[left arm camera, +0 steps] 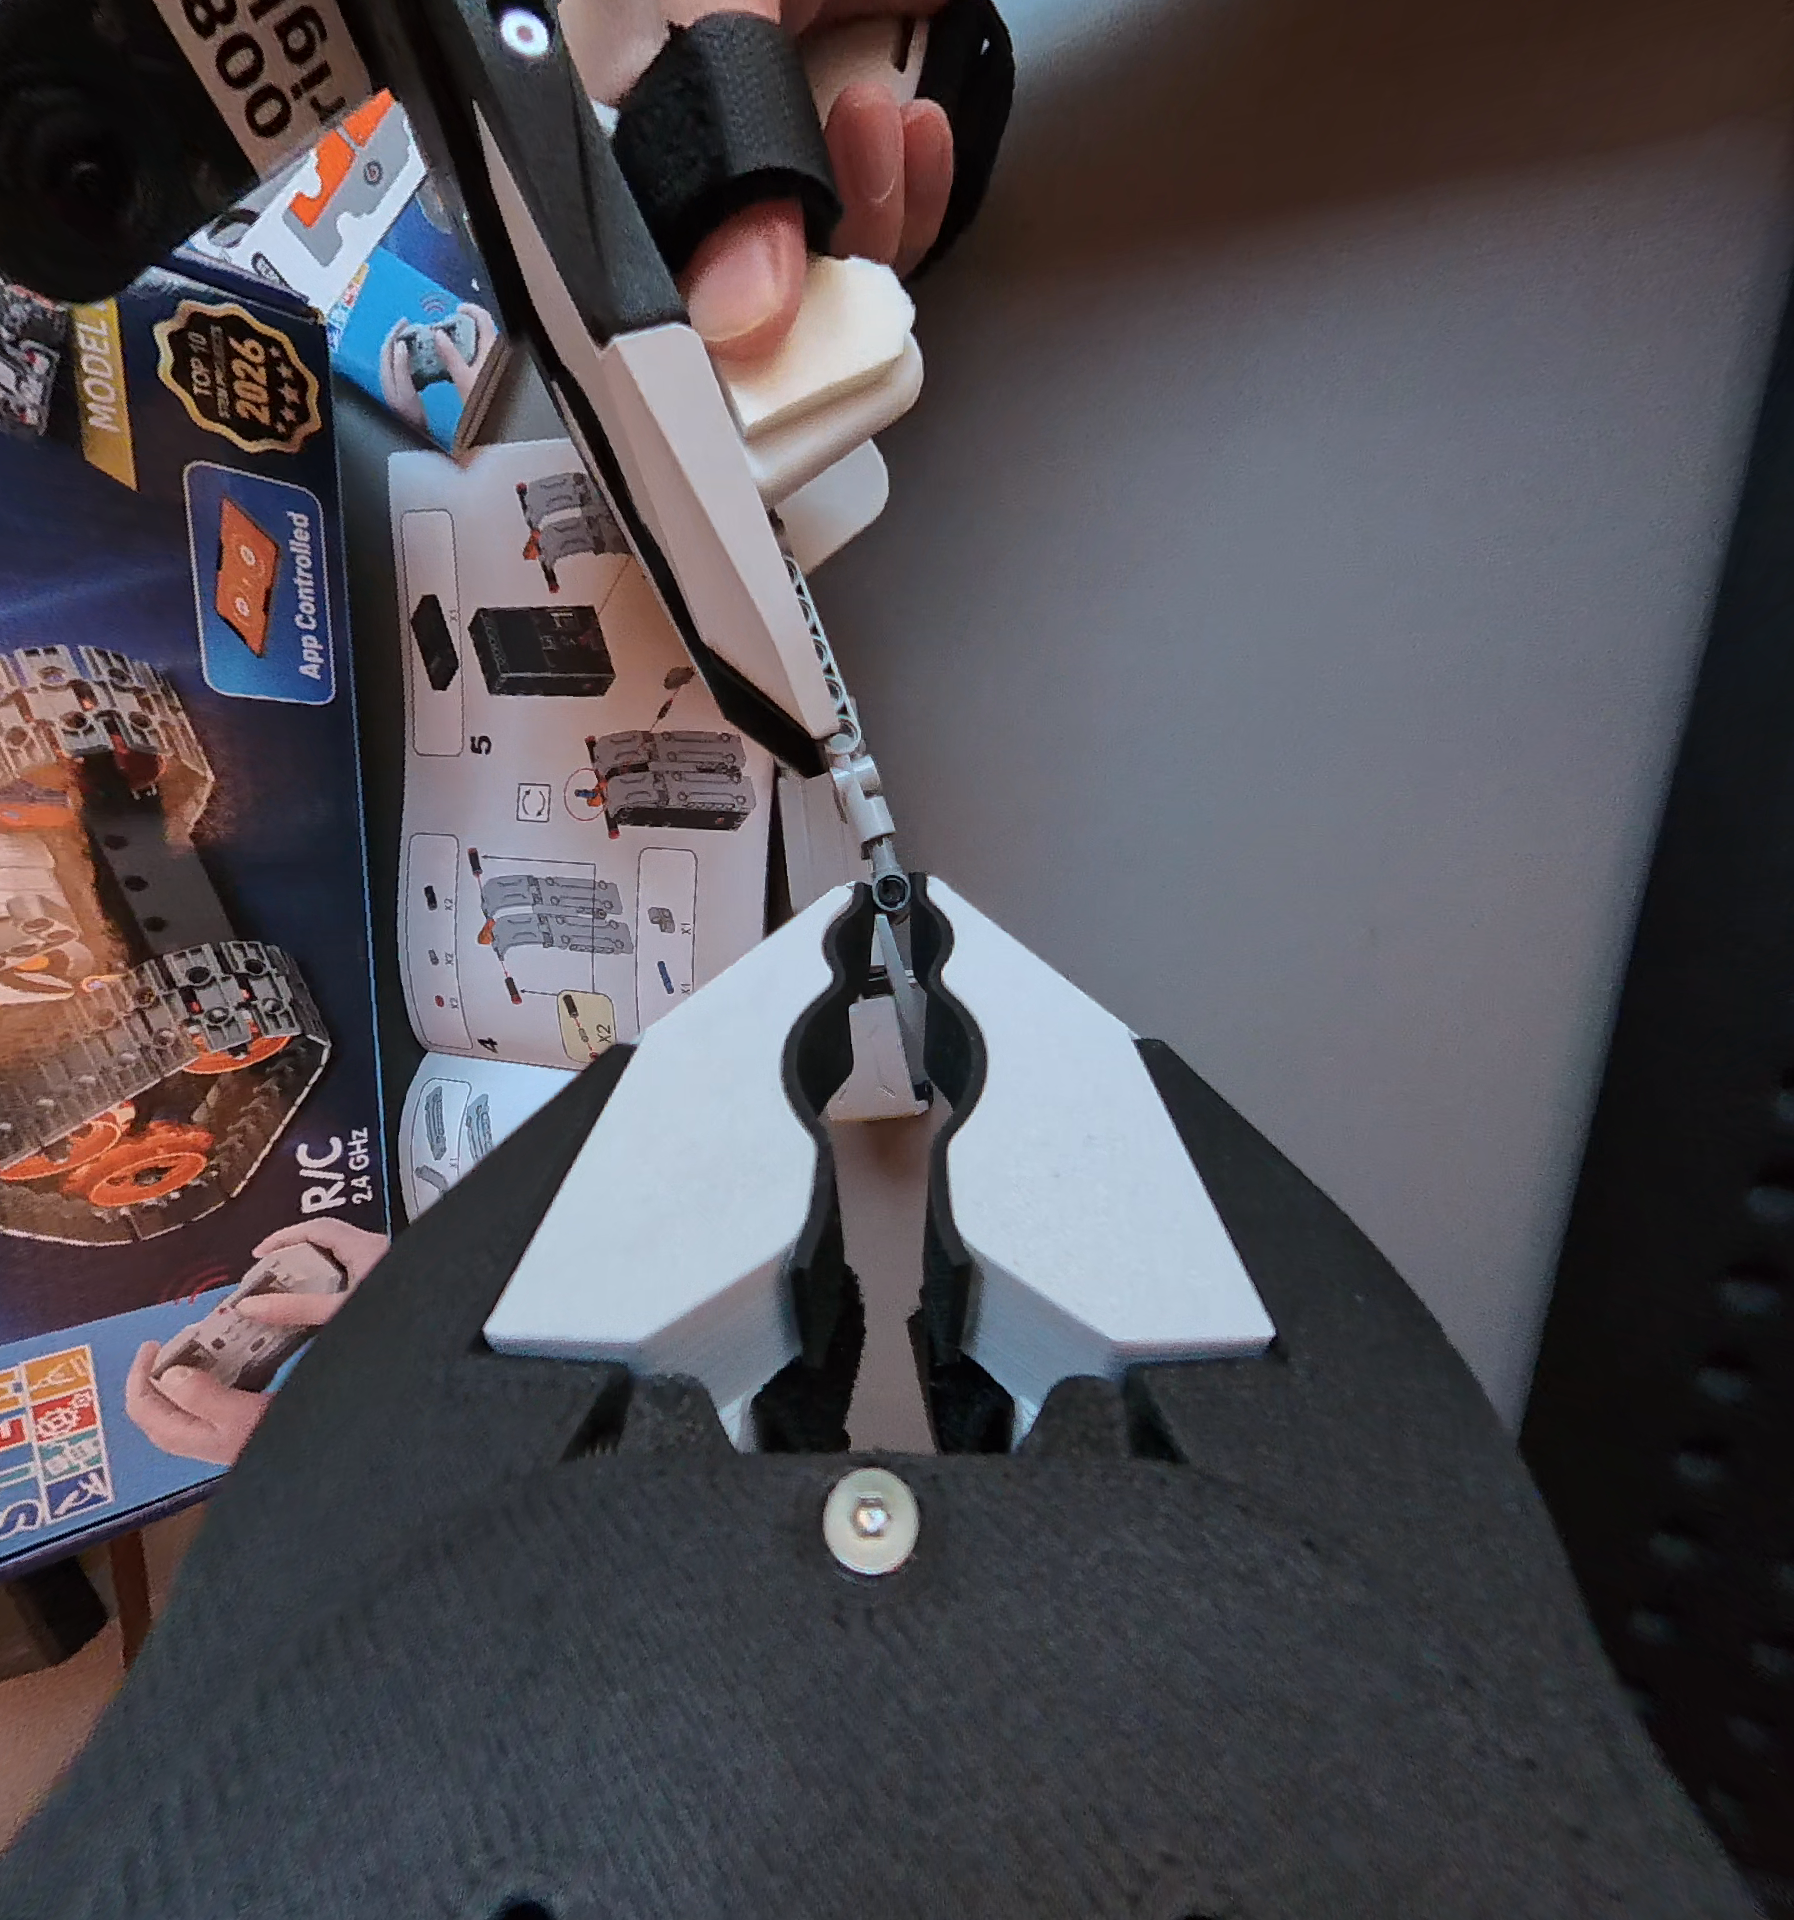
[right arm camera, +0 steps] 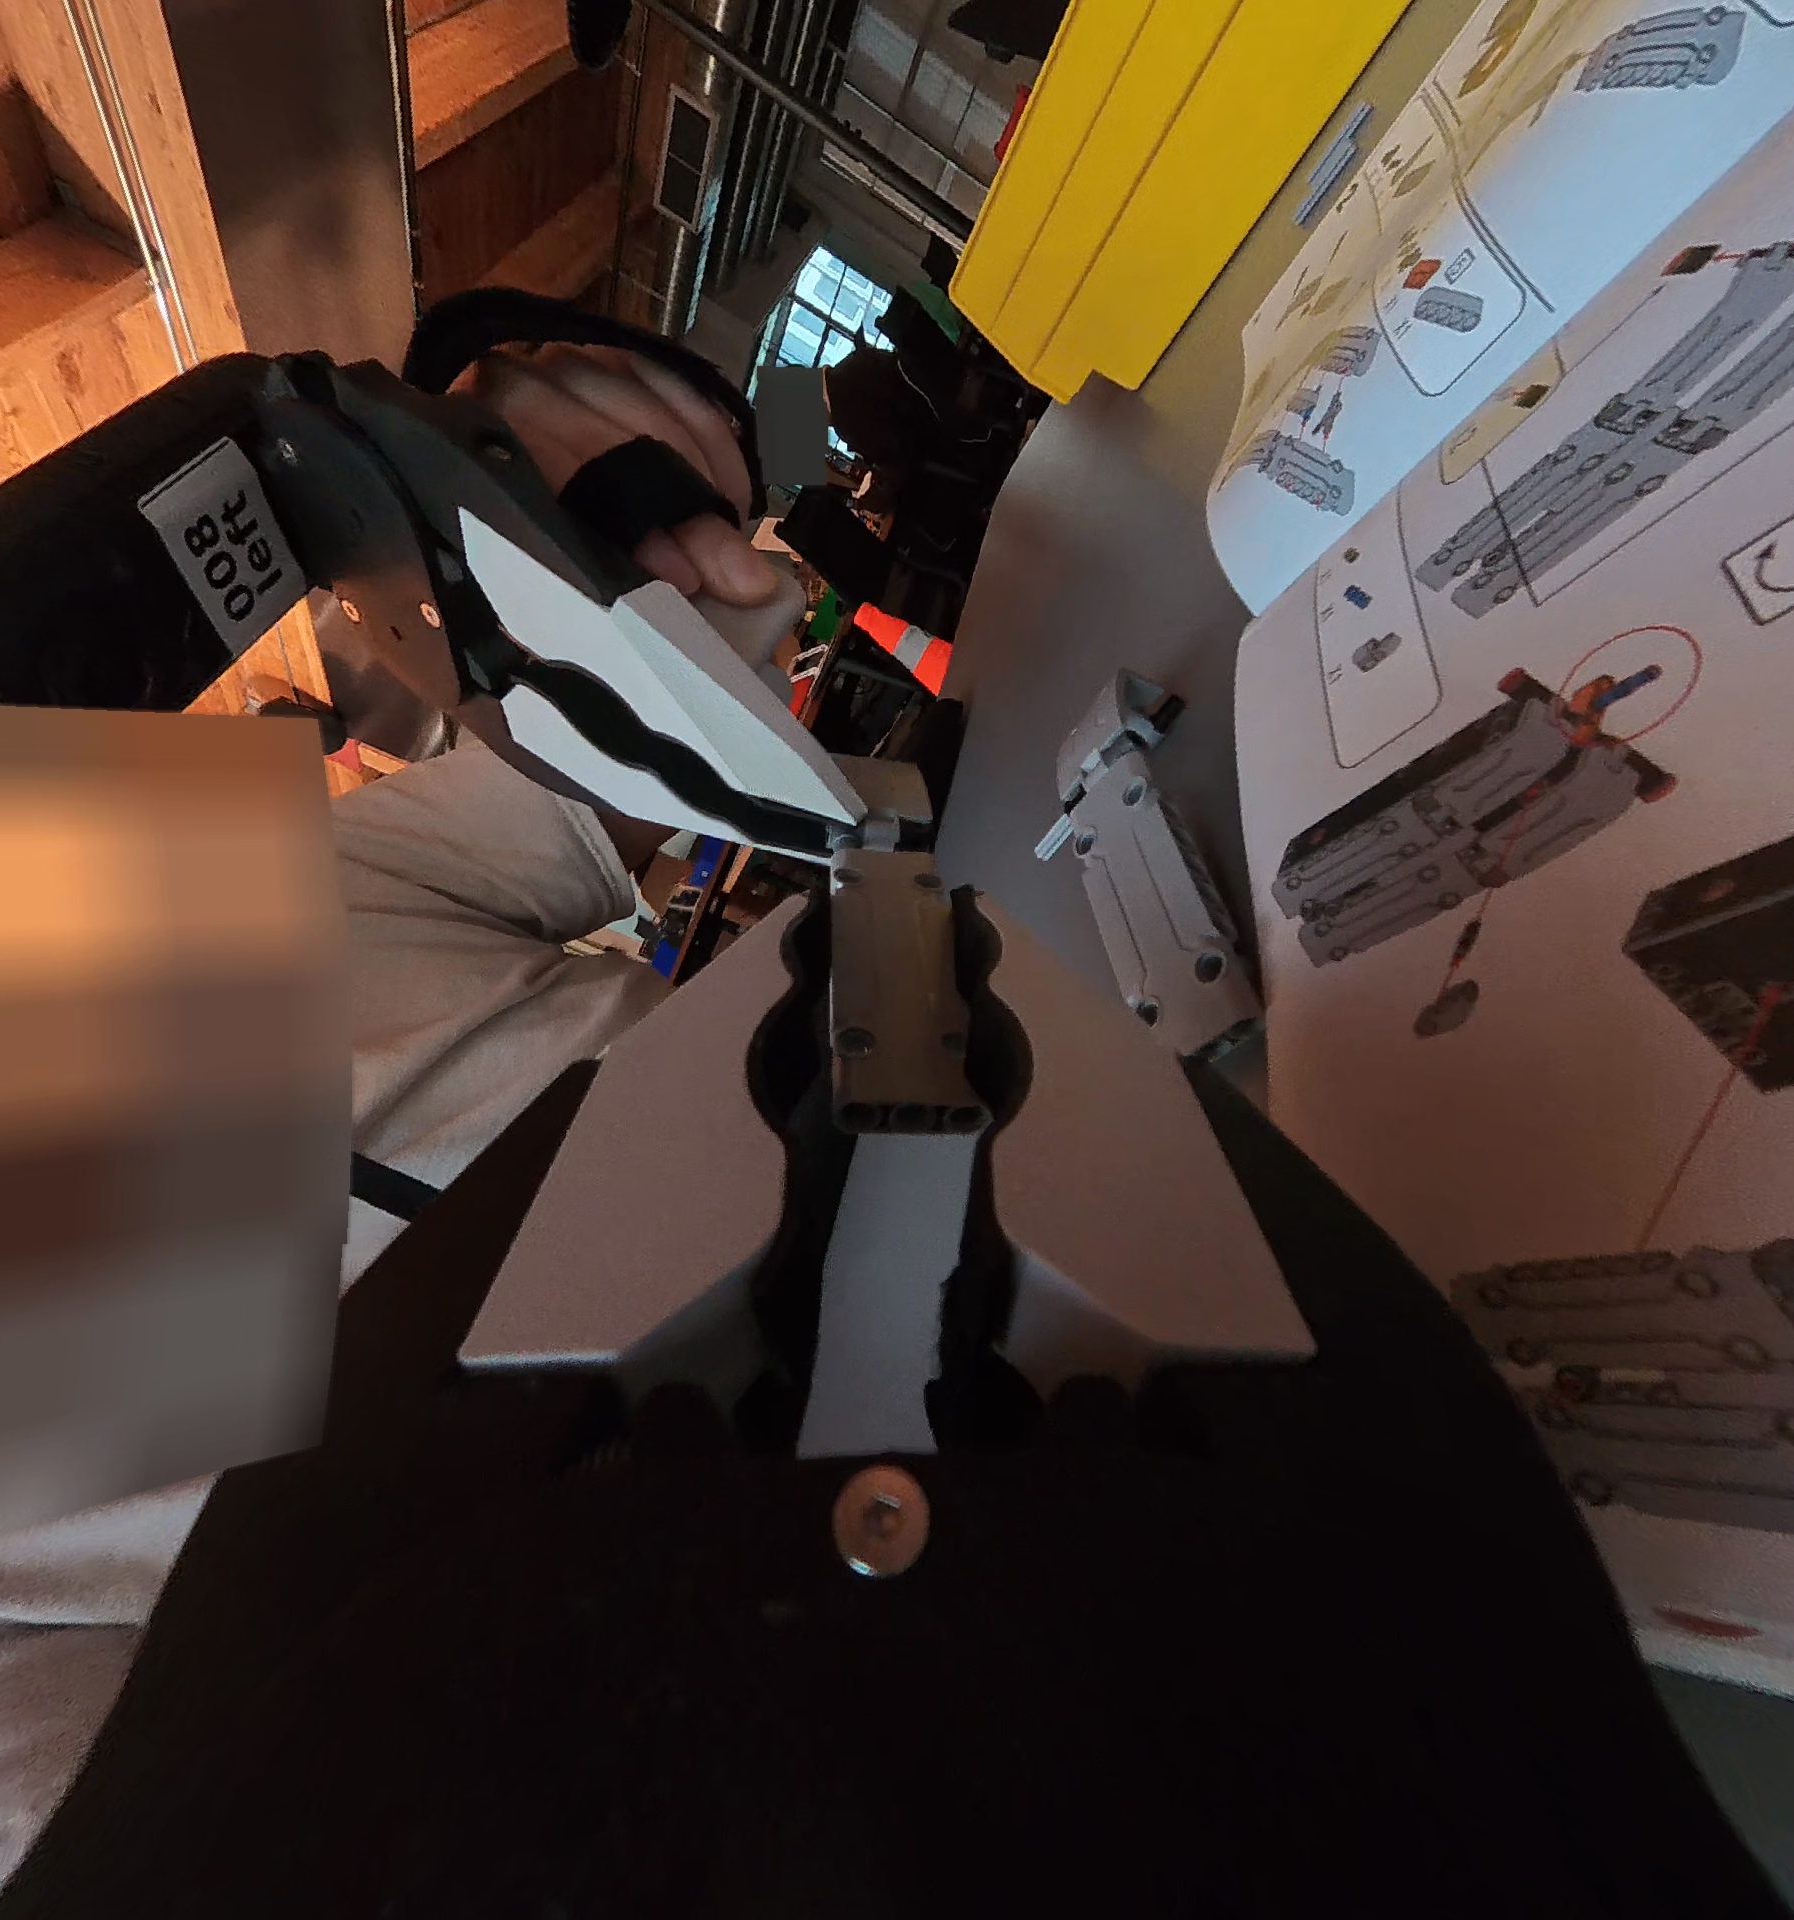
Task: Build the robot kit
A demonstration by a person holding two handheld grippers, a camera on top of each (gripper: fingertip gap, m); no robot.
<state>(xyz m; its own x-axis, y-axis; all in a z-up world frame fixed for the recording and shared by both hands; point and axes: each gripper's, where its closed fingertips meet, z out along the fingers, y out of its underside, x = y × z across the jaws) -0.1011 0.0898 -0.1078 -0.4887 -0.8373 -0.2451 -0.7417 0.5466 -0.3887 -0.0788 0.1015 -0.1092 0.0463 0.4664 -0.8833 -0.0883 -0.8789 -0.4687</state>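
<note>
Lying on the grey bench (left arm camera: 1288, 623), a blue toy-kit box (left arm camera: 145, 831) sits beside an open white instruction booklet (right arm camera: 1599, 831), with a loose grey brick assembly (right arm camera: 1147, 883) at the booklet's edge. Right gripper (right arm camera: 898, 894) clamps a flat grey studded panel (right arm camera: 898, 997). Left gripper (left arm camera: 893, 894) pinches a small grey connector (left arm camera: 888, 894) joined to that panel.

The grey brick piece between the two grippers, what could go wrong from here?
1. The left gripper pinches only a small grey connector at its fingertips, so it might slip out.
2. The right gripper clamps the grey panel piece; twisting could pop the joint.
3. A dropped part could land on the instruction booklet near the loose grey piece.
</note>
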